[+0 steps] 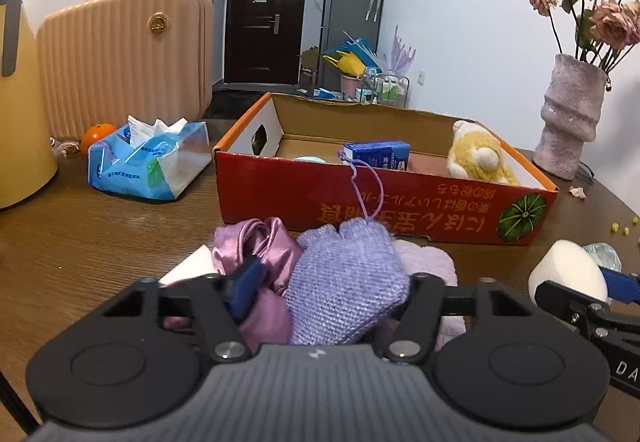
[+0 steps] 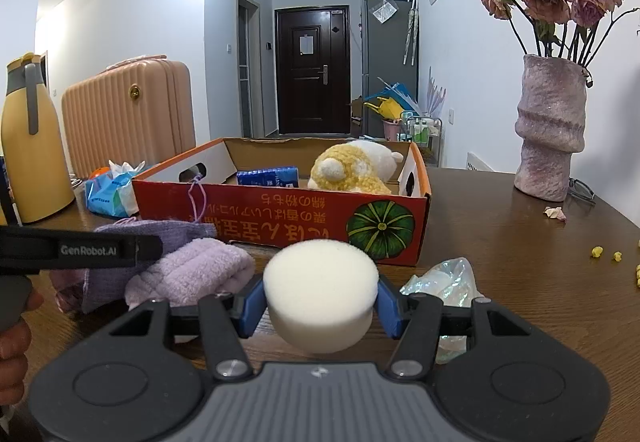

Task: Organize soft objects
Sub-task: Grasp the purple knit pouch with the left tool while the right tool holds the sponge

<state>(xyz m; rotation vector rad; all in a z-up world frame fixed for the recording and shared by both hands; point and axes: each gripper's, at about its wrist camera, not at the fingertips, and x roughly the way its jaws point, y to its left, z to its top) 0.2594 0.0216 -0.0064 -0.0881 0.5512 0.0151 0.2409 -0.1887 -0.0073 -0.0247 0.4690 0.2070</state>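
A red cardboard box stands on the wooden table and holds a yellow-white plush toy and a blue tissue pack. My left gripper is shut on a purple knitted pouch whose string hangs over the box front; a pink satin cloth and a lilac fluffy towel lie by it. My right gripper is shut on a round white sponge, which also shows in the left wrist view.
A blue tissue packet, an orange, a yellow jug and a pink suitcase stand at the left. A vase of dried roses stands at the right. A crumpled clear wrapper lies near the right gripper.
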